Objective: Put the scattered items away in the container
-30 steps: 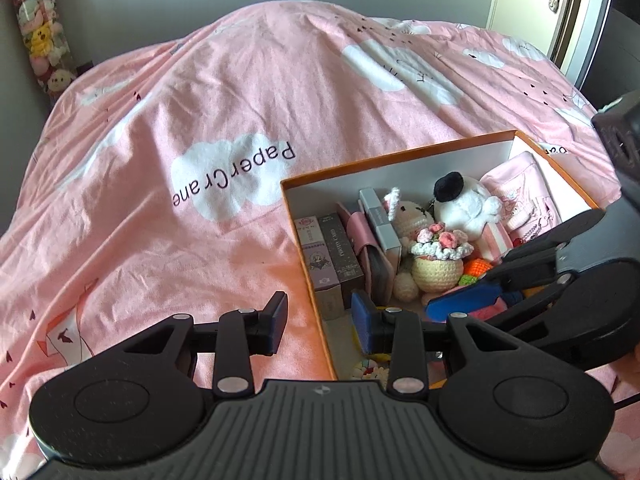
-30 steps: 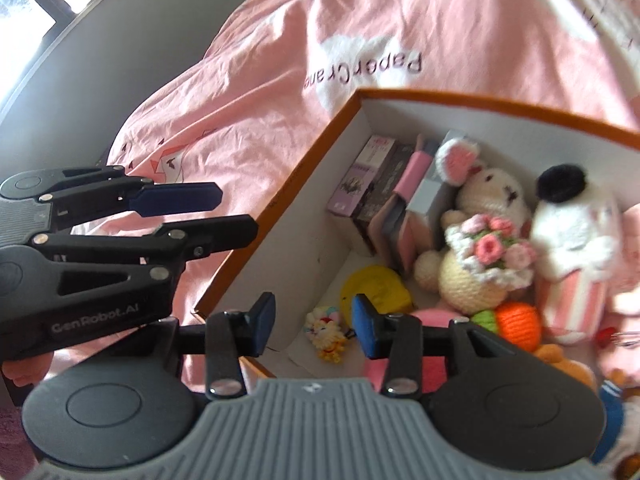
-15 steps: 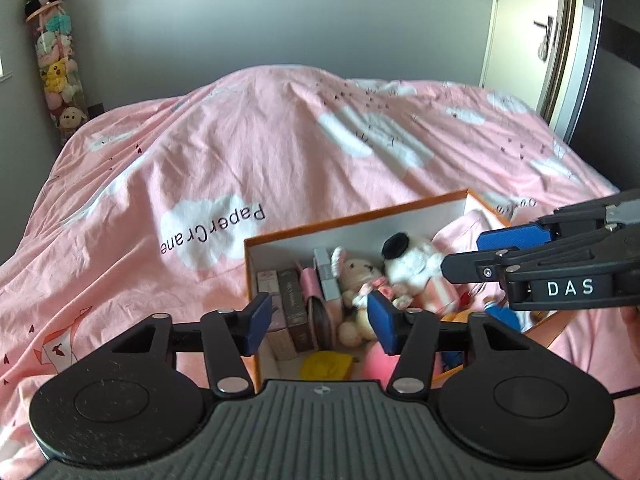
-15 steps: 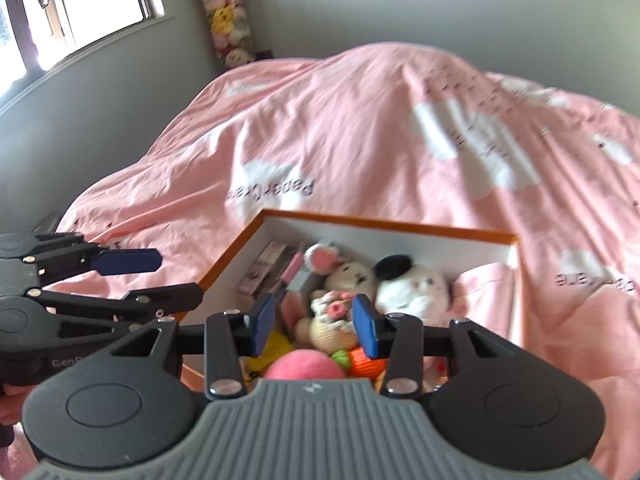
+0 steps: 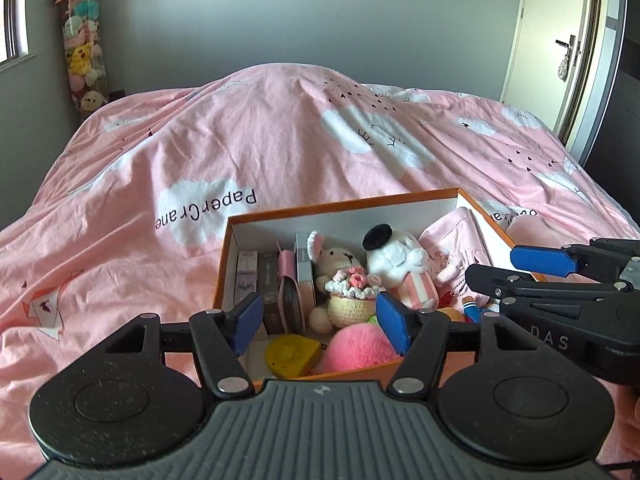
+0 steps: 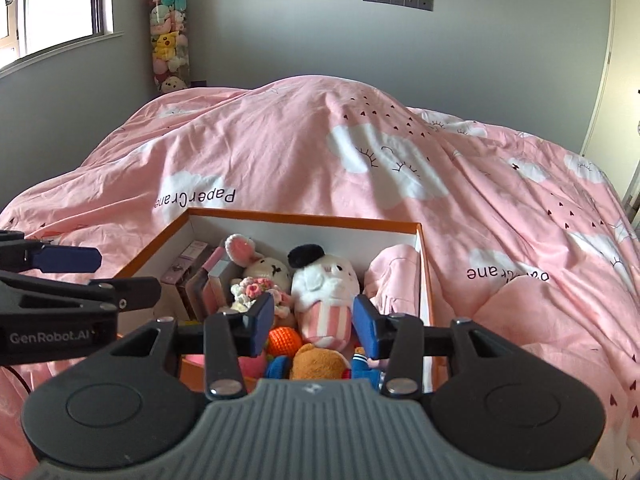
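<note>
Here the box (image 5: 344, 210) lies beneath both empty tools, left (image 5: 320, 322) opening.

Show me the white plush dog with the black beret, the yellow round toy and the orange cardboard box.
white plush dog (image 6: 326, 280), right wrist view, its face.
yellow round toy (image 5: 292, 356), left wrist view, its top.
orange cardboard box (image 5: 340, 205), left wrist view, far rim.

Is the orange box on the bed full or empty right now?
Nearly full. The orange box holds plush toys, small cartons standing along its left wall, a pink pompom and a yellow item; little of its floor shows.
</note>
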